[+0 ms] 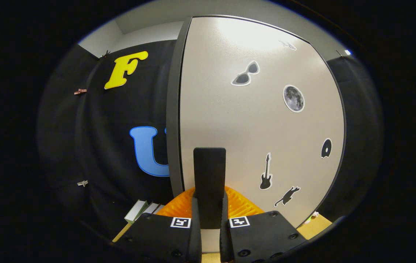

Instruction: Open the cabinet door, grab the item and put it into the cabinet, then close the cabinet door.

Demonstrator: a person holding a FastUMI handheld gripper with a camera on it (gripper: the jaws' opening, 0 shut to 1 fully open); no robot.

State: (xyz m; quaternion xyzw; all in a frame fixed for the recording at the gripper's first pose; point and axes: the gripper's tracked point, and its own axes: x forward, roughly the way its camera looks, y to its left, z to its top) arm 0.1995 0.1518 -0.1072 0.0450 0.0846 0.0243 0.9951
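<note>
Gripper [210, 213] fingers are pressing in on both sides of a flat black upright bar [210, 182], apparently the cabinet door handle, so the jaws are standing nearly closed with only the bar's width between them. The handle is rising straight up from between the fingers and ending in front of the cabinet door [259, 120]. The door is sitting just beyond the fingers, a pale beige panel with a dark edge [173, 109] running down its left side; can't tell whether it is fully shut or slightly ajar. Stickers are showing on the door: sunglasses [246, 74], a moon [293, 98], a guitar [266, 172], a cat [287, 196] and a small dark disc shape [326, 148]. An orange ribbed object [241, 204] is lying just behind the handle at the door's foot; can't tell what it is. Left of it, a few white boxes [137, 210] are sitting against the black cloth wall [102, 146]. A wooden surface [314, 226] is showing low at the right.
</note>
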